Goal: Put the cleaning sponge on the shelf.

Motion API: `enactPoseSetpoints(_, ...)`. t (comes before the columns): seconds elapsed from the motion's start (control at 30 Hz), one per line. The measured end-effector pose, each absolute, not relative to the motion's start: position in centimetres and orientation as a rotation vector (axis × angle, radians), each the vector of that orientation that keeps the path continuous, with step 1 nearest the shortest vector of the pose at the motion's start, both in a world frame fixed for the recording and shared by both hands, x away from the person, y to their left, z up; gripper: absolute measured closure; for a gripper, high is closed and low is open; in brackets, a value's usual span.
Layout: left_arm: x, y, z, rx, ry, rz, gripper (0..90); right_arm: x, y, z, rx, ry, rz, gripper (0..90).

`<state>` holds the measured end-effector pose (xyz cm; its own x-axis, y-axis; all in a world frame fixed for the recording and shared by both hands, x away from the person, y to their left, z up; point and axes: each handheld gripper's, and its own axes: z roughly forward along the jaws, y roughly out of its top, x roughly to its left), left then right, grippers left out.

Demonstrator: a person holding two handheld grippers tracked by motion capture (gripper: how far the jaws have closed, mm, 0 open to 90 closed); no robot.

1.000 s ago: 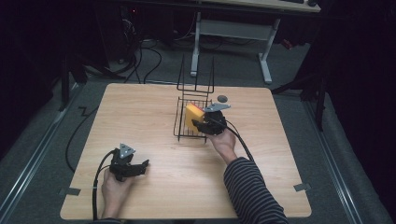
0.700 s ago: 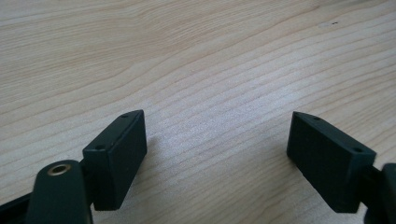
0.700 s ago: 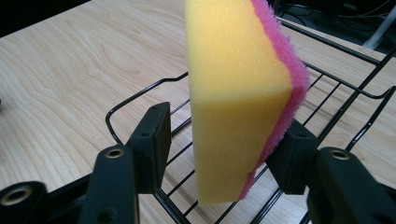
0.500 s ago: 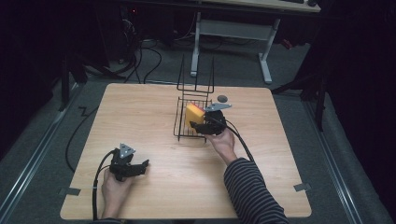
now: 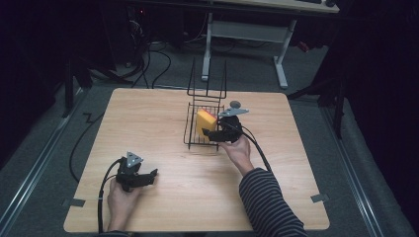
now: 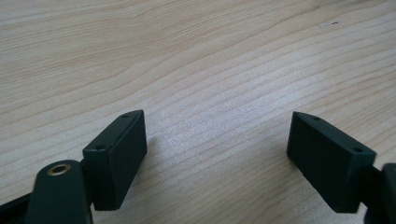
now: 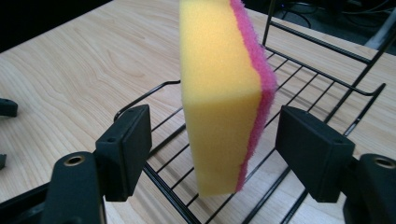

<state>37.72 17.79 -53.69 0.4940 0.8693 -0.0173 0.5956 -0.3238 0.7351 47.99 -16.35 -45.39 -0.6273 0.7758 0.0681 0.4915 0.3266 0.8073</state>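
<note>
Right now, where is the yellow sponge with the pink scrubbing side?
The yellow sponge with the pink scrubbing side stands on edge in the black wire rack at the table's middle, between the right gripper's jaws, which have just been opening and no longer touch it.

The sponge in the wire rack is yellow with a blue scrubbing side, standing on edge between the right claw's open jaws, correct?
Not quite: the sponge has a pink scrubbing side, not blue, as the right gripper view shows. It does stand on edge in the wire rack, between the open jaws of the right claw, which have just been opening.
</note>
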Motion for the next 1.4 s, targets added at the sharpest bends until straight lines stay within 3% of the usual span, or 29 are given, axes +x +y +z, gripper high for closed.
enactPoseSetpoints(1.4, 37.7, 17.8, -53.7, 2.045, 1.200, 0.505, 20.6, 43.7, -22.0, -42.2, 1.143, 2.157, 1.353, 27.5)
